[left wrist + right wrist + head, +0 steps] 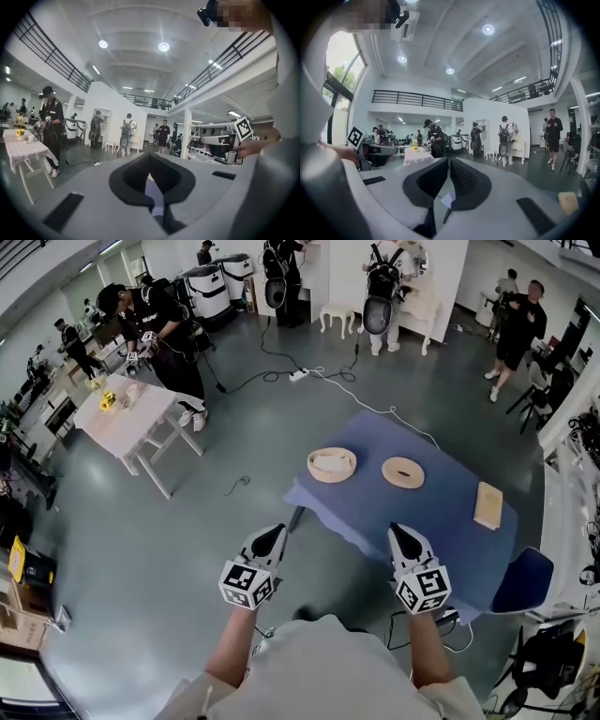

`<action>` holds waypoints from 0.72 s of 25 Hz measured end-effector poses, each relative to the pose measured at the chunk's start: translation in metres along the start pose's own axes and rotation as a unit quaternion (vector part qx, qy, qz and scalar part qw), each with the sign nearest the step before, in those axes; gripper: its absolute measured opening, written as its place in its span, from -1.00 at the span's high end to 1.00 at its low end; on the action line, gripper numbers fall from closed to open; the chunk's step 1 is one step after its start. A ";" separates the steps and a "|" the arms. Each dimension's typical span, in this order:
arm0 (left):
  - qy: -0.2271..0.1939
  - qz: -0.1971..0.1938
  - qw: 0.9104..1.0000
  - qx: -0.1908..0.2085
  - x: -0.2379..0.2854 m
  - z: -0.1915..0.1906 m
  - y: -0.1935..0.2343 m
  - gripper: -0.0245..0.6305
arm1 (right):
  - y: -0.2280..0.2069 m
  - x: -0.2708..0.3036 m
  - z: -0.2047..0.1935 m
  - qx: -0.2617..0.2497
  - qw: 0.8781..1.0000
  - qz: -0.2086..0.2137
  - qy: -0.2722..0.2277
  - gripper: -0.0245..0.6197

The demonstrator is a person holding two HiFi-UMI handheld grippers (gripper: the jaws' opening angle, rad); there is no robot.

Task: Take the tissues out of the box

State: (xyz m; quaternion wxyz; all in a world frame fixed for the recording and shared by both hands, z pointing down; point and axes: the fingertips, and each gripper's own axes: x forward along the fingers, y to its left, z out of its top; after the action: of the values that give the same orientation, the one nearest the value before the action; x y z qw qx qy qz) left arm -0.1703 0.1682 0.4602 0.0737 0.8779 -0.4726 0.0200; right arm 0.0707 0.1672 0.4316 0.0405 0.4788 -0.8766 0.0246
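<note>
The grey floor [141,549] takes up most of the head view, with other people standing far off around a white table [127,418] and along the back wall, none of them near this work. Nearer is the blue-covered table [450,521], which stands just ahead of the person and carries three pale wooden things well apart in a loose row. This spacing probably leaves room for a gripper to come down between them. The left gripper [292,521] and right gripper [401,535] hover side by side at the near edge of the table, pointing at it. Both have their jaws pressed together with nothing between them, which looks like a ready stance before reaching. The round box [332,465] sits on the left part of the cloth with its top off, and the white tissues [328,461] lie crumpled inside it, untouched. The flat round lid [403,472] rests just to its right, likely set aside so the box is open from above. A small rectangular block [487,505] lies nearest the right edge.
</note>
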 end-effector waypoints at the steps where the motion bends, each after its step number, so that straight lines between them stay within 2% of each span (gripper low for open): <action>1: 0.000 -0.001 1.000 0.001 0.000 0.000 -0.001 0.90 | 0.000 -0.001 -0.001 0.001 1.000 -0.001 0.000 0.80; 8: -0.002 -0.005 1.000 -0.004 0.002 0.001 0.005 0.89 | 0.004 0.004 -0.004 0.008 1.000 0.001 0.005 0.79; 11: -0.008 -0.012 1.000 -0.013 0.002 0.001 0.012 0.77 | 0.007 0.011 -0.006 0.008 1.000 0.000 0.007 0.79; 18: -0.007 -0.012 1.000 -0.015 0.004 0.002 0.031 0.63 | 0.011 0.024 -0.009 0.014 1.000 -0.014 0.016 0.79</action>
State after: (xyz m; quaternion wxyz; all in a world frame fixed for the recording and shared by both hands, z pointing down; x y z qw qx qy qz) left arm -0.1940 0.1483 0.4624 0.0839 0.8826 -0.4625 0.0061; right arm 0.0493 0.1541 0.4428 0.0487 0.4915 -0.8684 0.0439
